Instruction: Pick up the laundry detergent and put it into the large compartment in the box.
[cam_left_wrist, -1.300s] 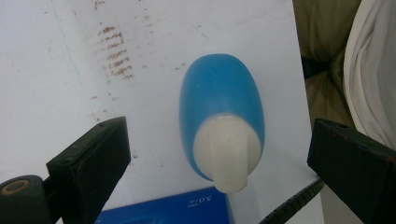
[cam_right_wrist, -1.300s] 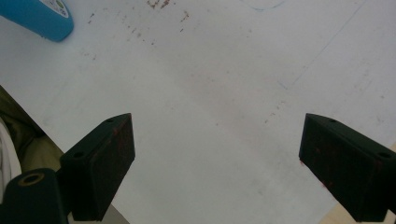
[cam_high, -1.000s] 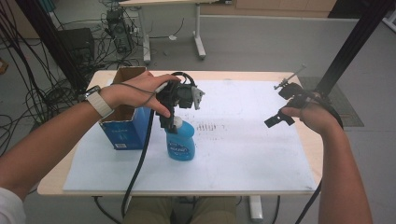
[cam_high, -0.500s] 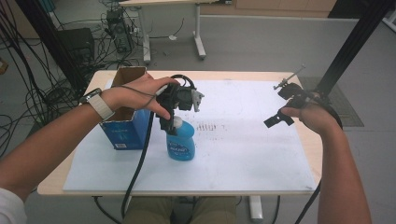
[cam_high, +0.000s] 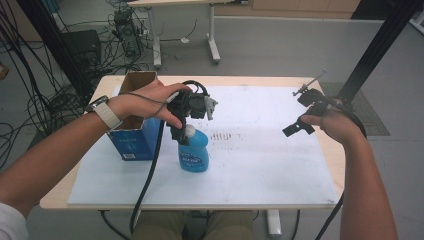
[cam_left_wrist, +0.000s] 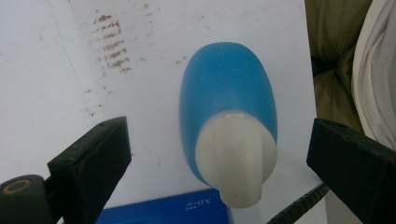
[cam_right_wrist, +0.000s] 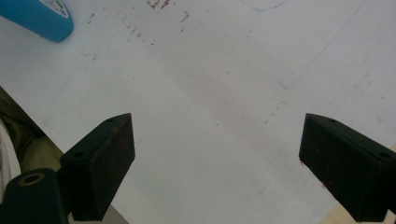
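Observation:
A blue bottle (cam_high: 194, 152) with a white cap (cam_high: 189, 132) stands upright on the white sheet (cam_high: 250, 160). My left gripper (cam_high: 181, 131) hangs just above it, pointing down. In the left gripper view the white cap (cam_left_wrist: 236, 158) sits between the two wide-apart jaws, touching neither; the left gripper (cam_left_wrist: 219, 163) is open. My right gripper (cam_high: 300, 120) is held above the sheet's right side, open, with bare white sheet (cam_right_wrist: 219, 107) between its jaws (cam_right_wrist: 217, 170). The bottle's base (cam_right_wrist: 39, 16) shows at the top left corner of the right gripper view.
An open blue cardboard box (cam_high: 134, 131) stands just left of the bottle, under my left forearm. Brown smudges (cam_high: 223, 135) mark the sheet near its middle. The wooden table edge (cam_high: 335, 155) runs along the right. A black pole (cam_high: 372, 50) rises behind the right gripper.
The left hand has shifted slightly; the bottle stays in place under the open left gripper. The right gripper has not moved.

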